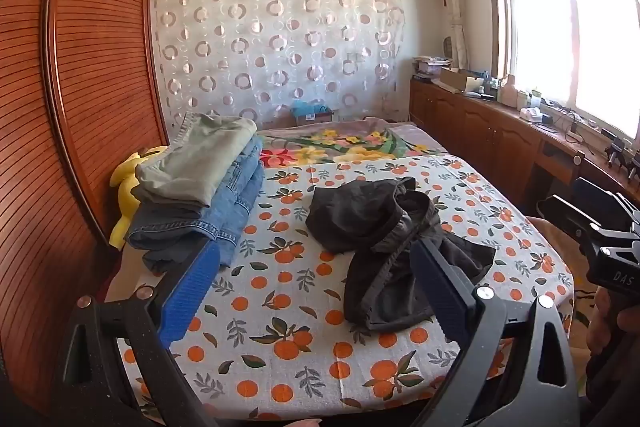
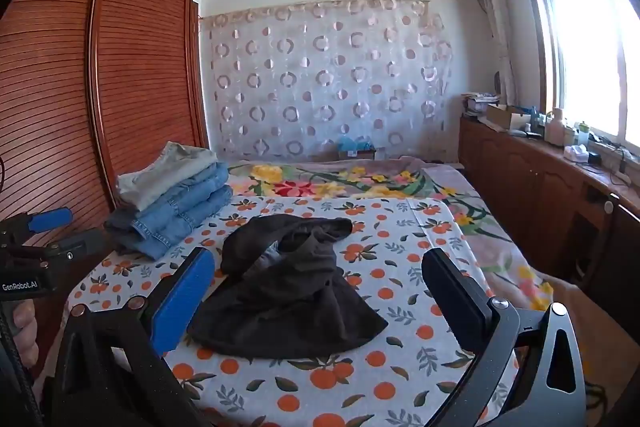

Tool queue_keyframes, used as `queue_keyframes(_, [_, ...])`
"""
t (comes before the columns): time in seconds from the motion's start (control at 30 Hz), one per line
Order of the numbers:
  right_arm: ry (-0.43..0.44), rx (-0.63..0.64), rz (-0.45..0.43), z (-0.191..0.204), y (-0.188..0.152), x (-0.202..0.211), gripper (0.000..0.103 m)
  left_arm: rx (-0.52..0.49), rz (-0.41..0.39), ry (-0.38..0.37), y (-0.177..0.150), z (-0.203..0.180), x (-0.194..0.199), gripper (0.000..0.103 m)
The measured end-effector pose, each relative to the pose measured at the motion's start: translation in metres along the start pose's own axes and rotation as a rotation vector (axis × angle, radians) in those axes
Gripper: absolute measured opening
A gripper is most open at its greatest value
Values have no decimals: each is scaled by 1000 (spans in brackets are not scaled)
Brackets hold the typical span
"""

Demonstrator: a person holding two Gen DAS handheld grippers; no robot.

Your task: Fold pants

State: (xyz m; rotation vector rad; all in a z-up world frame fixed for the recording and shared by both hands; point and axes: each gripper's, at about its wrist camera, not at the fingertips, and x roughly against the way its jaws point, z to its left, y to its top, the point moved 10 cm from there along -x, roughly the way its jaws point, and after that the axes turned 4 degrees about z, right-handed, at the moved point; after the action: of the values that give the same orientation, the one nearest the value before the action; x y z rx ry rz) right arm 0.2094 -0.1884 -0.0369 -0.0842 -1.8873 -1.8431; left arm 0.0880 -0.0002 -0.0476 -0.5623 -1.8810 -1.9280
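Note:
A crumpled pair of dark pants [image 1: 384, 247] lies in a heap on the orange-print sheet [image 1: 280, 343] of the bed; it also shows in the right wrist view [image 2: 288, 291]. My left gripper [image 1: 316, 283] is open and empty, held above the near edge of the bed, short of the pants. My right gripper [image 2: 316, 291] is open and empty, also short of the pants, with the heap seen between its fingers. The right gripper's body shows at the right edge of the left wrist view [image 1: 600, 235].
A stack of folded jeans and grey pants [image 1: 200, 187] sits at the bed's left, by a yellow plush toy [image 1: 128, 187]. A wooden wardrobe [image 1: 60, 107] stands on the left. A floral blanket [image 1: 340, 143] covers the far bed. Low cabinets [image 1: 500, 135] run along the right.

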Motion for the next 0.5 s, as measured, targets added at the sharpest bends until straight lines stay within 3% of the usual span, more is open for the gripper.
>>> queue_keyframes(0.5, [4, -14, -19, 0, 1, 4, 103, 3, -2, -6, 1, -1, 0, 96])
